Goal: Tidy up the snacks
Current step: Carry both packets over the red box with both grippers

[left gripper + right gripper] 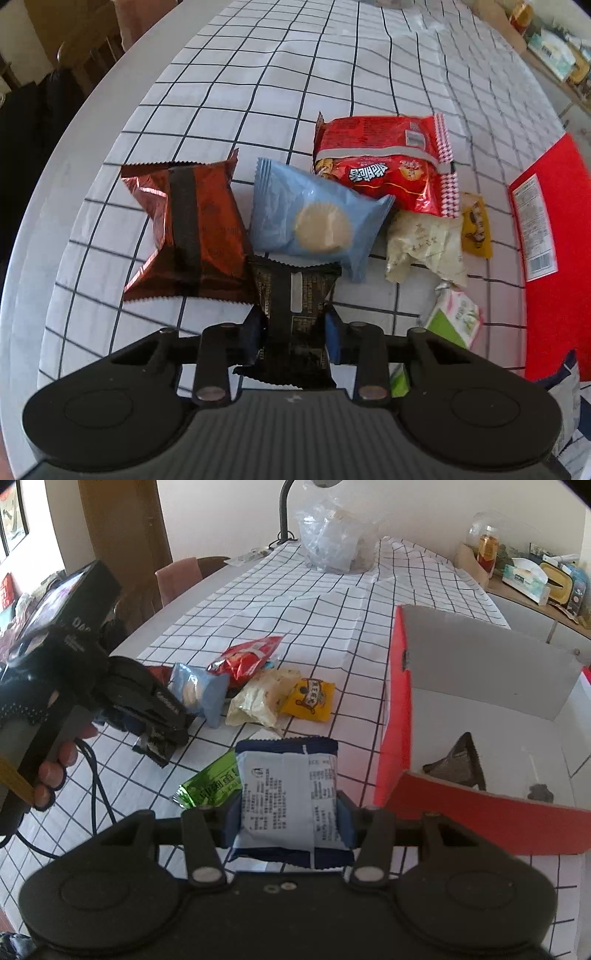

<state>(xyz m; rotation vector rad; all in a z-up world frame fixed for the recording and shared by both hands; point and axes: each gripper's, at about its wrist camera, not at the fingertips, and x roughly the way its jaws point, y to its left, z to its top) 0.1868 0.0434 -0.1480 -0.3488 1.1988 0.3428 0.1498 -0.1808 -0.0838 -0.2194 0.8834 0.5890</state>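
Note:
My left gripper (293, 321) points down at the checked tablecloth, shut on a black snack packet (291, 302) pinched between its blue pads; in the right wrist view that gripper (159, 734) sits low over the same packet (155, 747). Past it lie a brown packet (192, 229), a light blue packet (314, 218), a red packet (384, 162), a cream packet (424, 240), a yellow packet (476, 225) and a green packet (454, 317). My right gripper (290, 805) is shut on a blue-and-white packet (288, 790), held above the table left of the red box (395, 716).
The open red box holds a dark triangular packet (458, 764). A clear plastic bag (332, 535) and a lamp stem (284, 509) stand at the table's far end. A chair (177, 579) stands at the left edge; a cluttered shelf (535, 576) is at the right. A person's hand (55, 771) holds the left gripper.

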